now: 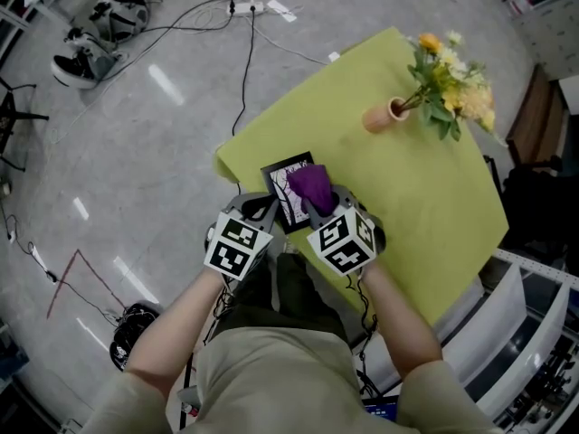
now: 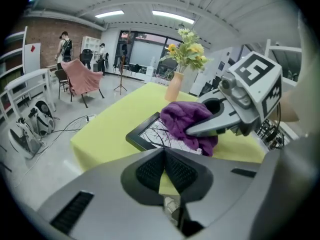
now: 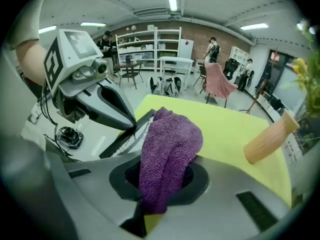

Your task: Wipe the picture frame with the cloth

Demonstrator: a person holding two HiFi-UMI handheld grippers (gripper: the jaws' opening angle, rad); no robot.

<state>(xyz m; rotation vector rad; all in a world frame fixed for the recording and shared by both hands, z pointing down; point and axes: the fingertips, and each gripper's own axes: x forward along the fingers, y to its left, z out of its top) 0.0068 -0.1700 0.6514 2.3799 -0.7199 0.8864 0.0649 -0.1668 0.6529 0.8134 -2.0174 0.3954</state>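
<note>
A black picture frame (image 1: 283, 183) with a branch drawing lies near the front edge of the yellow-green table (image 1: 398, 179). My right gripper (image 1: 321, 208) is shut on a purple cloth (image 1: 312, 185), which rests on the frame's right part. In the right gripper view the cloth (image 3: 170, 144) bulges out of the jaws over the frame (image 3: 120, 144). My left gripper (image 1: 270, 211) is shut, its tips at the frame's near left edge; the left gripper view shows the pads (image 2: 150, 170) meeting just before the frame (image 2: 150, 134). I cannot tell if it touches the frame.
A tan vase (image 1: 384, 116) with yellow flowers (image 1: 452, 89) stands further back on the table. Cables (image 1: 244, 52) and shoes (image 1: 90, 61) lie on the grey floor to the left. A white rack (image 1: 534, 333) stands right of the table.
</note>
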